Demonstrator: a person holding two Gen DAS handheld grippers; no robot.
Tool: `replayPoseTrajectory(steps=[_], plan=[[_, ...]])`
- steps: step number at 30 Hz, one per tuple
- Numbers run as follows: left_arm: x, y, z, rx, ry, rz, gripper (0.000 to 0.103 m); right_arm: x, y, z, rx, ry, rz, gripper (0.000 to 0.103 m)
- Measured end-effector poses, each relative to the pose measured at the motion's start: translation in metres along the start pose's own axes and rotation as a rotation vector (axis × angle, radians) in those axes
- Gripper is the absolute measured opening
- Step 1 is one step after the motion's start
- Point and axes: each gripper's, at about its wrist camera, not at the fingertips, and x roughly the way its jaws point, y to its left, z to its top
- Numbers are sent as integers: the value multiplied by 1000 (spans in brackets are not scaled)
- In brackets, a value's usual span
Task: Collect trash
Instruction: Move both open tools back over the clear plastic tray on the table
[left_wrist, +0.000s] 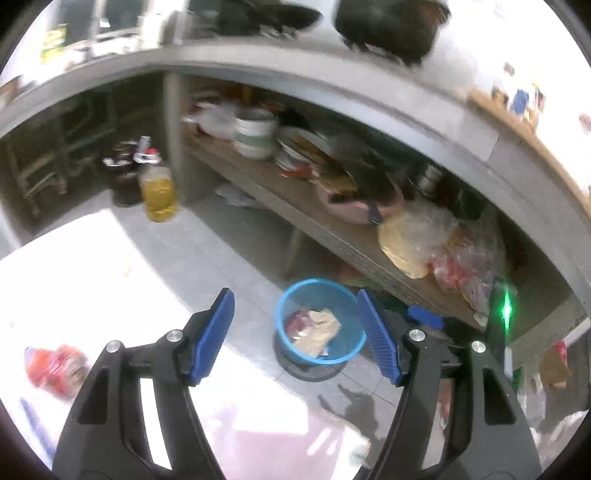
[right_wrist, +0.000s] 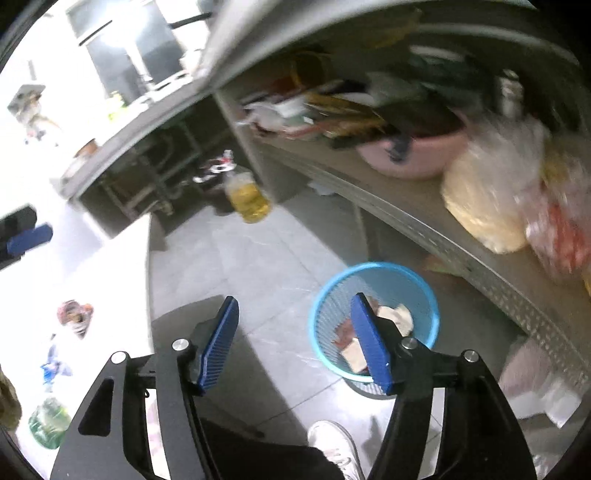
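While the left gripper (left_wrist: 295, 336) pointed down at the floor, its fingers (left_wrist: 216, 334) stood apart with nothing between them. Beyond them a blue bin (left_wrist: 320, 321) sat on the floor tiles just beside the shelf (left_wrist: 332, 236), with crumpled wrappers (left_wrist: 314, 328) already inside. At lower left a red wrapper (left_wrist: 55, 367) lay on the white tabletop (left_wrist: 92, 277), blurred. The right gripper's blue pad (left_wrist: 424, 316) showed past the right finger.

From the right wrist, the right gripper (right_wrist: 295, 343) also had its fingers (right_wrist: 218, 345) apart and empty, above the floor near the bin (right_wrist: 373, 321). More trash lay on the tabletop (right_wrist: 110, 280) at left: a reddish scrap (right_wrist: 74, 317), a blue-white scrap (right_wrist: 53, 365) and a green bag (right_wrist: 48, 422). The left gripper's pad (right_wrist: 29, 238) showed at the left edge. A white shoe (right_wrist: 332, 446) stood below.

Judged: remaining trash looked light, soft and crinkly, likely slick film. It should crush flat rather than break, so pinch a bunched fold near the middle, not a loose corner that could slip. The green bag looked bulkier; best taken at its gathered top.
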Motion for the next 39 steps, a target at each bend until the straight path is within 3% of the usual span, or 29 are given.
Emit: replayPoseTrajectory(steps=[4,7,14,20,29,39], plan=[[-61,31,-26,-66,-90,53,65,-21,42,9,-114,-12,-3,62],[-95,53,-45,-98,-145,136,67,-36,82,11,-243,-32,-77,63],[-135,97,-73,-204,-164,249,67,-85,191,-3,-514,-123,-212,74],[-159,125,-95,-295,-137,293,67,-131,275,-30,-722,-231,-165,78],[-182,130,-108,-331,-152,357,67,-155,324,-44,-852,-276,-123,78],[-177,127,-106,-344,-145,367,67,-157,328,-45,-885,-284,-92,78]])
